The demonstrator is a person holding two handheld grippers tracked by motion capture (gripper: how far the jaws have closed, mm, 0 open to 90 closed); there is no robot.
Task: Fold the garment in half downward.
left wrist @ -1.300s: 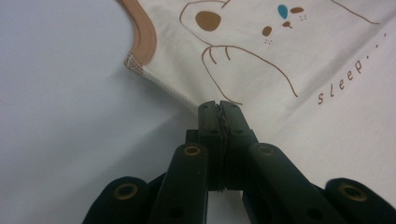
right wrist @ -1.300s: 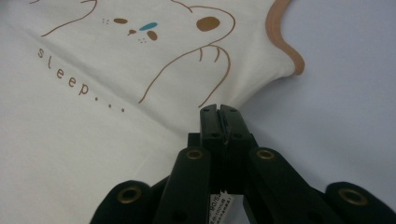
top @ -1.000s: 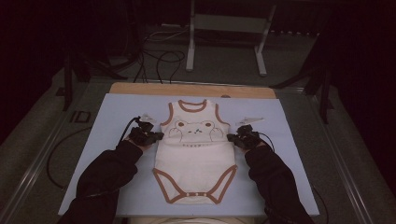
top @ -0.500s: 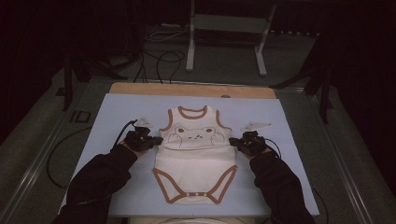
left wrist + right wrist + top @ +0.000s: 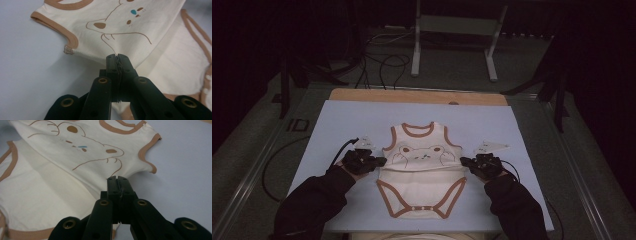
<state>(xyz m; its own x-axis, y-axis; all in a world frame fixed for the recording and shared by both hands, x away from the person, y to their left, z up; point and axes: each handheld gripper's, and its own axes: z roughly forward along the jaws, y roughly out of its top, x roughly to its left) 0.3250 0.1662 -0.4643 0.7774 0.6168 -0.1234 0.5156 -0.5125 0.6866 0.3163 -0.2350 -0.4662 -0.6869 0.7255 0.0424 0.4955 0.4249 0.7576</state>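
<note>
A cream baby bodysuit (image 5: 422,172) with brown trim and a bear print lies on the pale sheet (image 5: 342,125), its upper half lifted and drawn over its lower half in a fold. My left gripper (image 5: 382,161) is shut on the bodysuit's left side seam, just below the armhole. In the left gripper view the jaws (image 5: 117,58) pinch the cloth edge (image 5: 87,55). My right gripper (image 5: 463,161) is shut on the right side seam, and the right gripper view shows the tips (image 5: 117,180) clamped on the fabric (image 5: 75,157) beneath the other armhole.
A wooden strip (image 5: 412,96) runs along the sheet's far edge. Beyond it stand the legs of a metal stand (image 5: 416,50) among cables (image 5: 377,55) on the floor. Bare sheet lies to either side of the bodysuit.
Both hands have drawn back toward the person with the bodysuit's sides held. The neckline has slid nearer, and the top half now overlaps the lower half more.
</note>
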